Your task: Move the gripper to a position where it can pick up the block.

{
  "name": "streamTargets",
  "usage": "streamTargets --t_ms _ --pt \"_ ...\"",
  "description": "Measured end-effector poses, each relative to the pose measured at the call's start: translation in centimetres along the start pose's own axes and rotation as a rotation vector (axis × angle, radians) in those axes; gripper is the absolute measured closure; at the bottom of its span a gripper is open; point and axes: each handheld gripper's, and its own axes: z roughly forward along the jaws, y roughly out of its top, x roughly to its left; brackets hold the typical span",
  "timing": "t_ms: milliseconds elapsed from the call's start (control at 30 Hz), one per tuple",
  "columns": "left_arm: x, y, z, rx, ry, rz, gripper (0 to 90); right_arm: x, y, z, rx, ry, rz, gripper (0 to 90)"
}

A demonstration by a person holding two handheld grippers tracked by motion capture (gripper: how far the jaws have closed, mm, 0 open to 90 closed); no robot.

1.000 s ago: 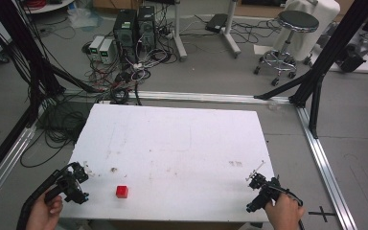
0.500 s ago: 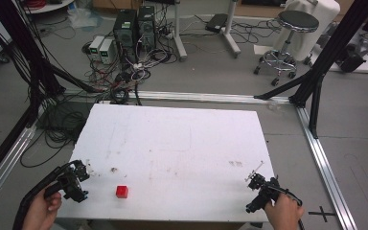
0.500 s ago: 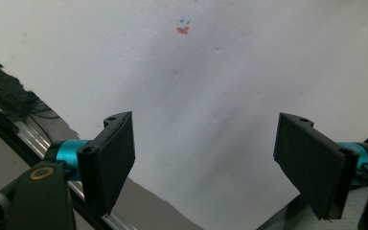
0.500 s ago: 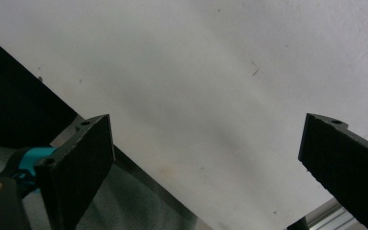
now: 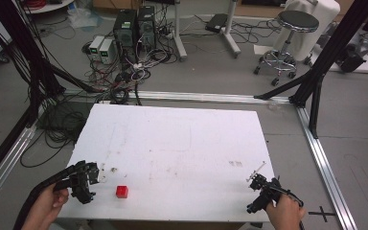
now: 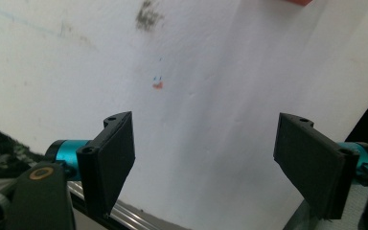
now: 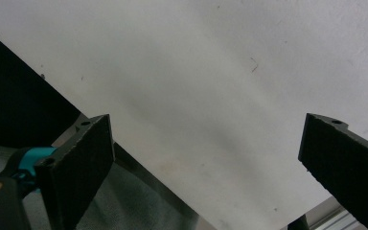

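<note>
A small red cube point(image 5: 121, 191) sat on the white foam-board table point(image 5: 182, 143) at the lower left of the high view, just right of the left gripper point(image 5: 87, 182), whose jaws stood spread and empty. At lower right, the right gripper point(image 5: 258, 184) was likewise released, well apart from the cube.

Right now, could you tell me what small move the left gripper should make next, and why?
Probably a short slide of the left gripper to its right, toward the red cube. Its jaws stand wide open over bare white table, holding nothing, and the cube sits apart from it near the table's front edge. The right gripper, also open, is at the far corner, so the left one looks better placed.
</note>
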Motion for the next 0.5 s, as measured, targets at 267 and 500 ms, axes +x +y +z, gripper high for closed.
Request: streamTargets --t_ms 267,500 --pt "0.0 1.7 0.2 -0.021 -0.038 0.104 22.3 0.1 0.0 0.0 0.001 0.008 -0.008 4.4" --pt "0.2 2.8 0.8 -0.026 -0.071 0.151 22.3 0.0 0.0 0.2 0.002 0.006 -0.01 4.4"
